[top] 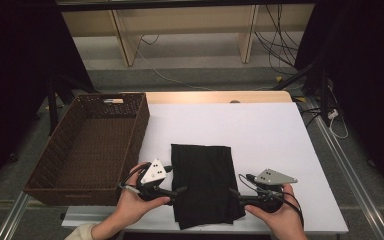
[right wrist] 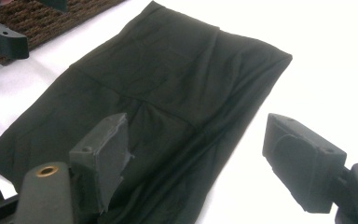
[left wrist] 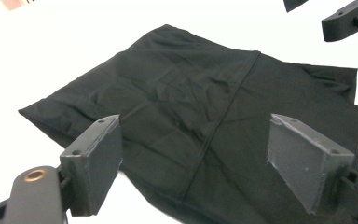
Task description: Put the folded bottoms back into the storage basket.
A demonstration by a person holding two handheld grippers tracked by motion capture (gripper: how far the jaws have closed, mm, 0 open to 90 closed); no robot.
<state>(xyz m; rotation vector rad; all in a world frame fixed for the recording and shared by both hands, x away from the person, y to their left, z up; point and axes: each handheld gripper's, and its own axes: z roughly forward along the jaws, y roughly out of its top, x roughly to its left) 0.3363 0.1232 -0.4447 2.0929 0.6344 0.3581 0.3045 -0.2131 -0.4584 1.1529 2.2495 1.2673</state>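
black folded cloth flat on white table, between left gripper and right gripper, both gaping wide, holding nothing

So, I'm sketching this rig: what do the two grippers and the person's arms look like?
Both are black. The left gripper and right gripper each carry a grey three-cornered plate with small dark dots and trail black cables. The jaws end in flat dark-grey pads. A pale sleeve covers the left forearm.

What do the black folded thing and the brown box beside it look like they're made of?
The black folded thing looks like thin, matte woven or knit fabric: soft creases, a stitched seam and limp edges show in both gripper views. The brown box appears to be woven wicker or rattan-style basketry, judging by its ribbed, plaited walls; natural or plastic fibre I cannot tell.
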